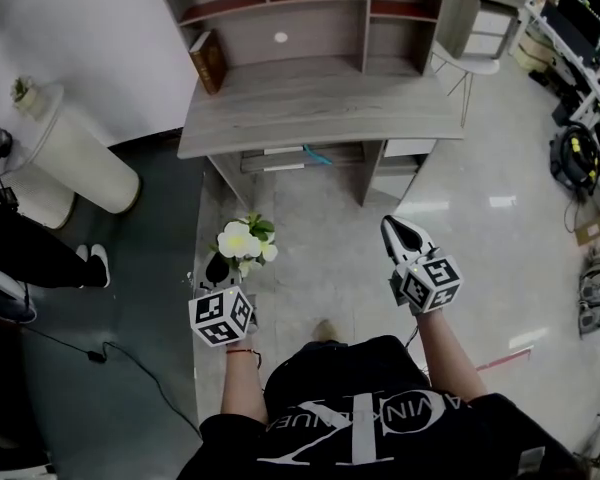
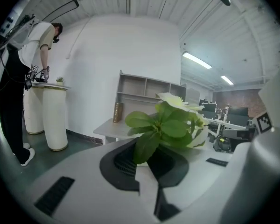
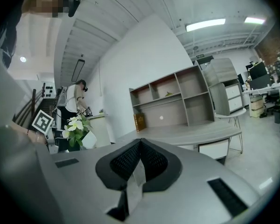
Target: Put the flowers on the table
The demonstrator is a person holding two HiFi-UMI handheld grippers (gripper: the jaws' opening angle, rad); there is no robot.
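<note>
A bunch of white flowers point(image 1: 244, 240) with green leaves is held in front of the person, above the floor and short of the grey table point(image 1: 320, 108). My left gripper point(image 1: 228, 264) is shut on its base. In the left gripper view the leaves and blooms point(image 2: 170, 122) rise right from the closed jaws of that gripper point(image 2: 147, 164). My right gripper point(image 1: 392, 226) hovers level with it to the right, shut with nothing in it point(image 3: 137, 162). Its view shows the flowers point(image 3: 76, 125) off to the left.
A brown book point(image 1: 208, 61) stands on the table's left end, under an open shelf unit point(image 1: 315, 3). A white round pedestal point(image 1: 80, 158) and another person point(image 1: 30, 248) are at the left. A white chair point(image 1: 470, 63) and cabled gear point(image 1: 580, 153) are at the right.
</note>
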